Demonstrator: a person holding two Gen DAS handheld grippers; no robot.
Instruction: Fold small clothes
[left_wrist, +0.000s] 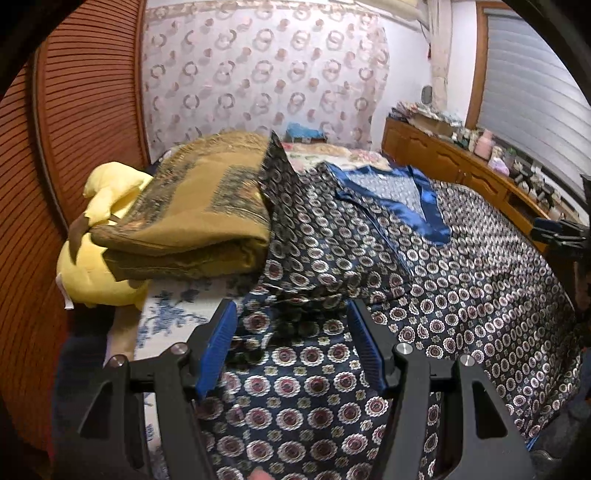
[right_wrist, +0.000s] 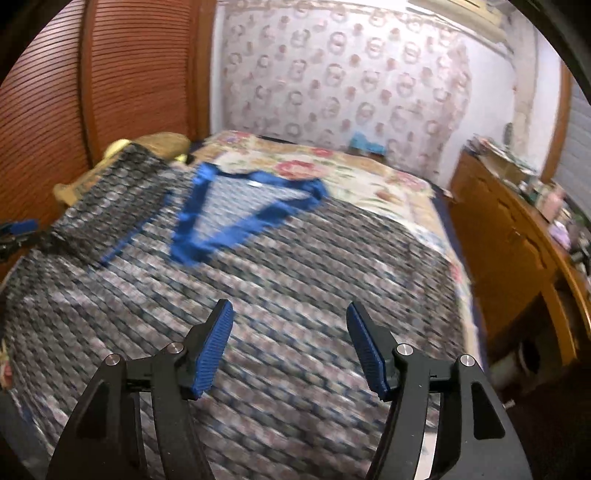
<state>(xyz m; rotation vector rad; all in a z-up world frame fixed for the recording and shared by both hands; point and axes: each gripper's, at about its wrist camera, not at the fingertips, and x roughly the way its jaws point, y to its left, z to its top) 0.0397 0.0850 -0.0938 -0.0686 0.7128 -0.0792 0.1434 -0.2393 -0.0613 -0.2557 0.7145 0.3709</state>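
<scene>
A dark blue satin top (left_wrist: 424, 288) with a round medallion print and a bright blue V-neck trim (left_wrist: 428, 201) lies spread on the bed. It also shows, blurred, in the right wrist view (right_wrist: 295, 280), with its trim (right_wrist: 207, 221) towards the far left. My left gripper (left_wrist: 291, 314) is open, its jaws either side of a rumpled fold at the garment's left edge. My right gripper (right_wrist: 290, 314) is open and empty above the garment's lower middle. The left gripper's tip shows at the left edge of the right wrist view (right_wrist: 18, 229).
A folded mustard blanket (left_wrist: 199, 214) on a yellow plush toy (left_wrist: 99, 266) sits at the bed's left. A floral bedspread (right_wrist: 332, 170) covers the far end. A wooden dresser (right_wrist: 517, 240) with clutter runs along the right. A slatted wooden door (left_wrist: 74, 129) stands on the left.
</scene>
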